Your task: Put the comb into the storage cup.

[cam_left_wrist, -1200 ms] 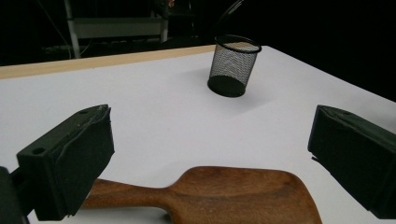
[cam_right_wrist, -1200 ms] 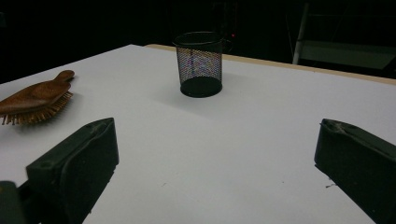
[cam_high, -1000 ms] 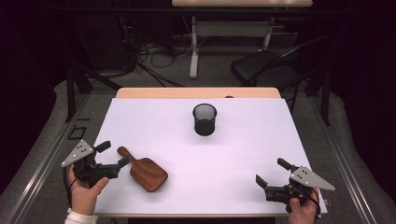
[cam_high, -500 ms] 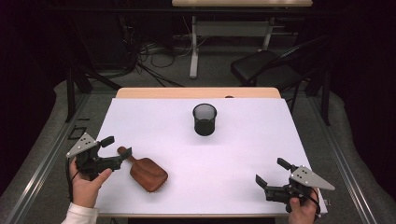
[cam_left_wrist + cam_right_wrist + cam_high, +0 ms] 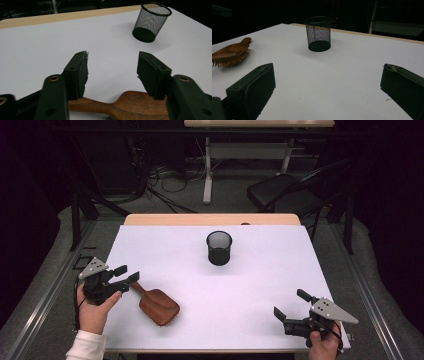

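A brown wooden hairbrush (image 5: 159,306) lies bristles down on the white table (image 5: 260,285), its handle pointing toward my left gripper (image 5: 126,273). In the left gripper view the gripper (image 5: 112,57) hovers just over the handle of the hairbrush (image 5: 125,103). Its jaws have just been closing and stand half apart; the pads press on nothing. A black mesh cup (image 5: 219,248) stands upright at the table's far middle. My right gripper (image 5: 290,303) rests open near the front right corner, nothing between its jaws (image 5: 327,67).
The mesh cup (image 5: 151,22) is far beyond the left jaws. From the right gripper view the hairbrush (image 5: 230,51) sits far left and the cup (image 5: 319,33) ahead. A wooden strip (image 5: 210,219) edges the table's far side; a dark chair (image 5: 285,195) stands behind.
The left gripper's jaws have narrowed and the hand has edged slightly away from the table's near edge, over the brush handle. The right gripper has not moved.
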Action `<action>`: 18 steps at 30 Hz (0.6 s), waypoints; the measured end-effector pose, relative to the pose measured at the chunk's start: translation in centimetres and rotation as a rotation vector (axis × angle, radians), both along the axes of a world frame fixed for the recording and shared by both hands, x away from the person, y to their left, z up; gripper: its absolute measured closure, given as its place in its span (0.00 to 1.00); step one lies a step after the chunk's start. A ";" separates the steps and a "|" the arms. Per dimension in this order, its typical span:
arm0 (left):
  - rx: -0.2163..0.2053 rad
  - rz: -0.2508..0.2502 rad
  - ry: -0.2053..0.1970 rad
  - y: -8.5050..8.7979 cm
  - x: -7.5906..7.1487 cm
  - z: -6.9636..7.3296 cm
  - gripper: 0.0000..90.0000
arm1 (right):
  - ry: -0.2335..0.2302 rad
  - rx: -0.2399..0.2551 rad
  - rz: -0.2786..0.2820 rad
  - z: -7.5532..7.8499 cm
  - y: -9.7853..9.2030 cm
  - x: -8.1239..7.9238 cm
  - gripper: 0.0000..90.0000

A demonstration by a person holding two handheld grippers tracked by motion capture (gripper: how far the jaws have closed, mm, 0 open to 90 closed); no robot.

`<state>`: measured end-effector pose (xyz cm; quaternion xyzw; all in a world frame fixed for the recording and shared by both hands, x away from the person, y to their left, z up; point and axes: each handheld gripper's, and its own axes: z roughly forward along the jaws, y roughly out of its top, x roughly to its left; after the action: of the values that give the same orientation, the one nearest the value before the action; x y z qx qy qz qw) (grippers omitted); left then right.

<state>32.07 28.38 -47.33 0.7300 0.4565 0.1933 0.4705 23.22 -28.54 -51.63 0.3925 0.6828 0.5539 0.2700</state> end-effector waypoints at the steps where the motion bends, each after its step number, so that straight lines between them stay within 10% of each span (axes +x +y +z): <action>1: 0.005 0.003 0.005 0.0 0.2 0.0 0.51 | 0.004 0.003 -0.001 0.0 0.0 0.0 0.00; 18: 0.000 0.027 0.108 -1.0 3.0 -0.8 0.57 | 0.008 0.001 0.003 -0.1 -0.1 0.1 0.00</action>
<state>35.10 27.33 -48.09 0.7332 0.4908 0.1601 0.4426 23.35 -28.61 -51.75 0.3938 0.6841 0.5531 0.2665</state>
